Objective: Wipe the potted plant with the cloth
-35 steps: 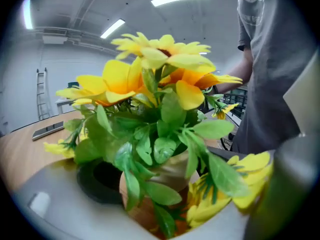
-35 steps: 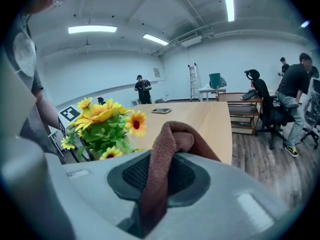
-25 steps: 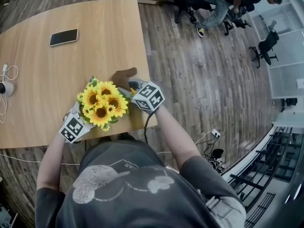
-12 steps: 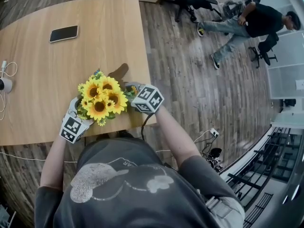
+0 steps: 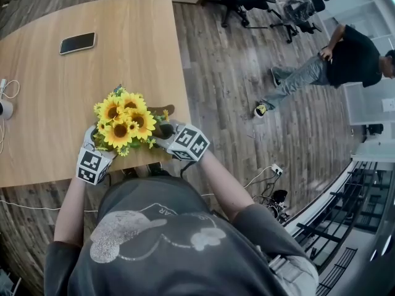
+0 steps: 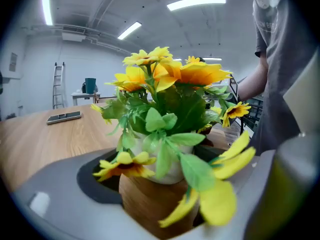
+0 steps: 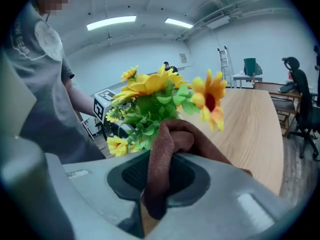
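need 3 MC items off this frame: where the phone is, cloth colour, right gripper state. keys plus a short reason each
1. Where is the phone?
A. Flat on the table, beyond the potted plant and apart from it
B. Hanging off the table's edge
C. Under the potted plant

2. What colour is the cloth?
A. White
B. Brown
C. Blue

3. The right gripper is:
A. open, nothing between the jaws
B. shut on the cloth
C. shut on the phone

Answers:
1 A: the head view shows the phone lying on bare wood well beyond the flowers.
2 B: the right gripper view shows a brown fold of fabric.
3 B: in the same view the jaws pinch the cloth, which bulges out above them.
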The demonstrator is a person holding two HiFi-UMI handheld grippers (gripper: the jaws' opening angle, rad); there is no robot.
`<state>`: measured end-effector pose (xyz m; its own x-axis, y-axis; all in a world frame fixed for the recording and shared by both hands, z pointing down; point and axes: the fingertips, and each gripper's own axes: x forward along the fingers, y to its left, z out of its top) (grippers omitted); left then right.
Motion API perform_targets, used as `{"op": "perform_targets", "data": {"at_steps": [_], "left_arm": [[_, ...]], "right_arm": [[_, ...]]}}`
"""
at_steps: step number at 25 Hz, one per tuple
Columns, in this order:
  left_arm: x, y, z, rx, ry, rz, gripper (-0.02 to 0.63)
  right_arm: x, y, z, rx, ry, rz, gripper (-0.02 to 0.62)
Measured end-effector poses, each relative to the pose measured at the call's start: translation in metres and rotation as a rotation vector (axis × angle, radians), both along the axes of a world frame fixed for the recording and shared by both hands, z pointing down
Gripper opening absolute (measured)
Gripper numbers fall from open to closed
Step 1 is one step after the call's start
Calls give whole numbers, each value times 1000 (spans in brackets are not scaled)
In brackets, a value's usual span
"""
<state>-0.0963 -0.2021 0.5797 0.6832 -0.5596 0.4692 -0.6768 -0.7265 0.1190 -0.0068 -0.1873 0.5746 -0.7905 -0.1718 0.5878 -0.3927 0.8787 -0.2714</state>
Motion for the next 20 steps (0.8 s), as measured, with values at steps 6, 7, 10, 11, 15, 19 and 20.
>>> {"op": "perform_targets", "data": {"at_steps": [6,7,10,11,15,19,20], "left_arm": [[-6,2,-1,9,-7,-109,478],[-8,3,-1,10,-6,-133,479],[-14,8,-2,10,7,-225,488],[-16,11,-2,10,13,-261,496],[-14,27,-4,4,36,-390,565],[10,34,-5,-2,8,-476,630],[17,33,-5,-9,3,-504,630]], "right_arm": [[-12,34,-4,-9,-26,-57,64],[-13,37,-4,-6,-28,-57,64],[-6,36,-7,11,-45,-5,64],[0,34,-8,18,-52,23,64],[37,22,-13,33,-74,181,64],[72,4,-16,39,-81,305,64],[78,0,-17,41,-82,322,64]]}}
